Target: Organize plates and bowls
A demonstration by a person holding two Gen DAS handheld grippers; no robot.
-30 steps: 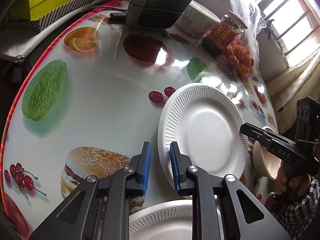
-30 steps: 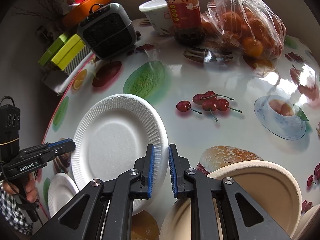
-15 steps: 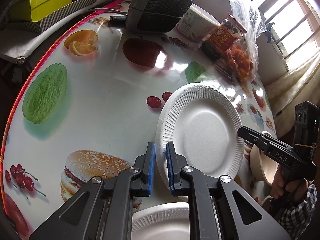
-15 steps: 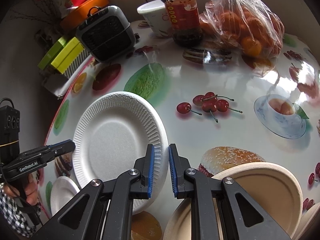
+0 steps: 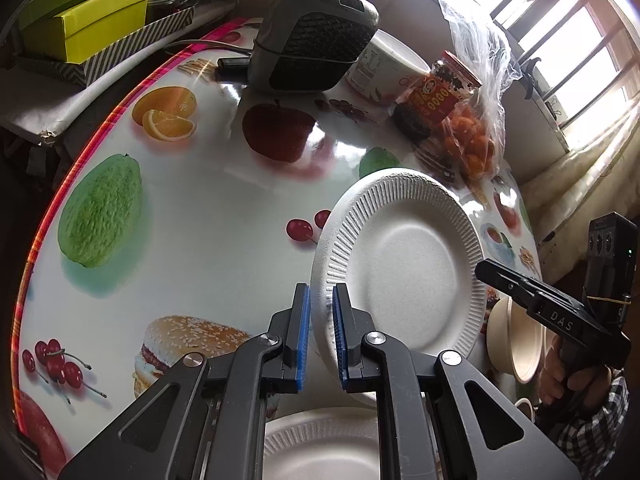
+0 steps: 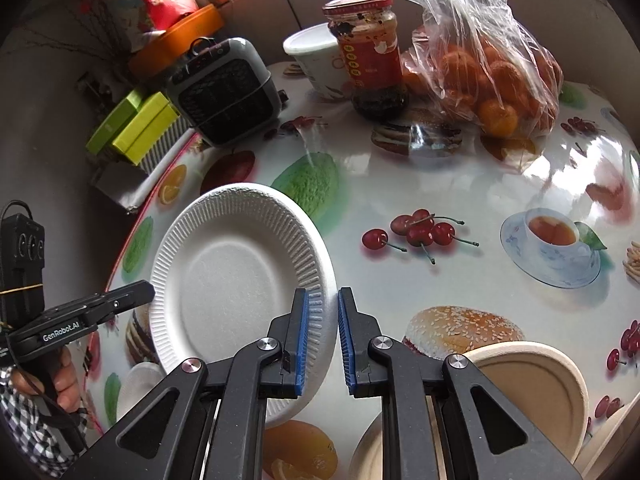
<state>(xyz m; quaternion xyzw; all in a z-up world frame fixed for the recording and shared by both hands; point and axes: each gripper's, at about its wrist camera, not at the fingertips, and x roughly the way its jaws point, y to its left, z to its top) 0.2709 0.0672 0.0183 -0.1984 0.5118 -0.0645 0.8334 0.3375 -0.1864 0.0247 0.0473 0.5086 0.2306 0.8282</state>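
White foam plate [image 5: 404,264] sits tilted above the table [image 5: 208,208], its ribbed rim caught between the blue pads of both grippers: the left gripper [image 5: 319,334] has its jaws narrowly apart with the near-left rim between them, and the right gripper [image 6: 323,340] has its jaws narrowly apart around the opposite rim, with contact not clear at either. Nearest each camera lie a second white plate [image 5: 324,448] under the left gripper and tan bowls [image 6: 532,392] beside the right. Farther back stand a grey heater [image 6: 224,92], a red-lidded jar [image 6: 366,56], a white cup [image 6: 316,60] and a bag of oranges [image 6: 492,68].
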